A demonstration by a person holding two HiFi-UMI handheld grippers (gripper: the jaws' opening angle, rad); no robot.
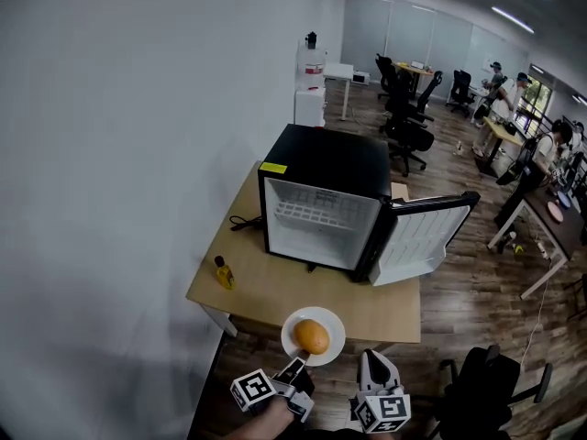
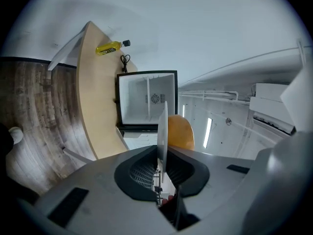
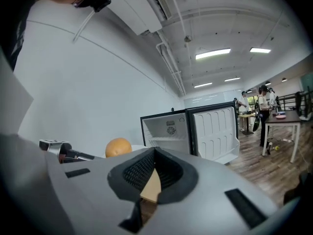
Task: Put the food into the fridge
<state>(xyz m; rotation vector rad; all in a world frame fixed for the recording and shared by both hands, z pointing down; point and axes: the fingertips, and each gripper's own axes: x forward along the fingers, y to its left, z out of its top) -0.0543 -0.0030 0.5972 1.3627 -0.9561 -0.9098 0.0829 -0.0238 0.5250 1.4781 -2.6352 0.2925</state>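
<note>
An orange (image 1: 312, 336) lies on a white plate (image 1: 329, 324) held in the air just before the wooden table's (image 1: 275, 287) near edge. My left gripper (image 1: 295, 367) is shut on the plate's near rim. In the left gripper view the plate (image 2: 163, 126) shows edge-on between the jaws, with the orange (image 2: 180, 132) behind it. The black mini fridge (image 1: 321, 200) stands on the table, its door (image 1: 426, 236) swung open to the right and its white inside bare. My right gripper (image 1: 376, 363) hovers beside the plate, shut and holding nothing; its view shows the orange (image 3: 118, 146) and the fridge (image 3: 168, 131).
A yellow bottle (image 1: 223, 272) lies near the table's left edge, and a black cable (image 1: 243, 221) sits left of the fridge. A white wall runs along the left. Office chairs (image 1: 408, 126), desks and people (image 1: 550, 145) fill the back right. A black chair (image 1: 486, 388) stands near my right.
</note>
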